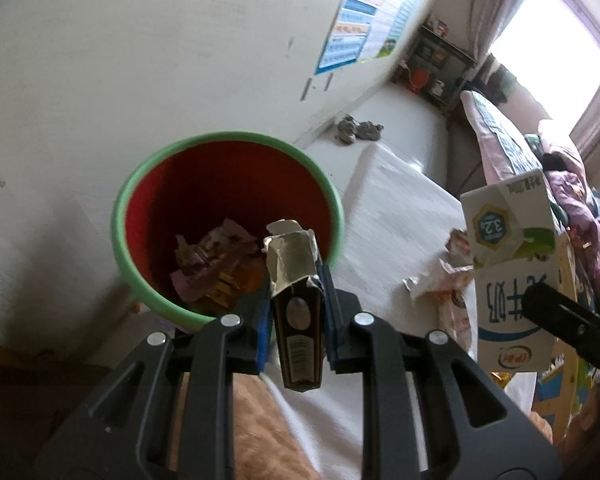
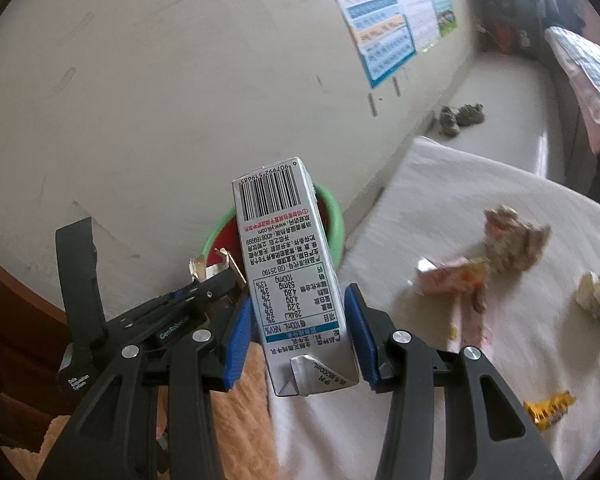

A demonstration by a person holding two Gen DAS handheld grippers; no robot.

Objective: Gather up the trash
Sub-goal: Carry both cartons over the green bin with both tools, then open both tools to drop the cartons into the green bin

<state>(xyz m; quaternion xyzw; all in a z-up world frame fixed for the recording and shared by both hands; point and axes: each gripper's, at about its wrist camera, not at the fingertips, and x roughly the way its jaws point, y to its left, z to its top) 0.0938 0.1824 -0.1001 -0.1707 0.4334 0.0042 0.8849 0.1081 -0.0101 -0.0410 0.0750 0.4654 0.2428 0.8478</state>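
Observation:
My left gripper (image 1: 296, 292) is shut on a torn dark cigarette pack (image 1: 298, 320) and holds it over the near rim of a red bin with a green rim (image 1: 148, 184); crumpled wrappers lie inside. My right gripper (image 2: 300, 304) is shut on a white milk carton (image 2: 290, 272), held upright in the air right of the bin (image 2: 334, 216). The carton also shows in the left wrist view (image 1: 508, 280). The left gripper shows at the left of the right wrist view (image 2: 216, 280).
A white-covered table (image 2: 440, 208) holds loose trash: a pink wrapper (image 2: 452, 280), a crumpled brown wrapper (image 2: 508, 240), a white wad (image 2: 596, 292) and a yellow wrapper (image 2: 548, 408). A white wall stands behind the bin. Shoes (image 1: 356, 128) lie on the floor.

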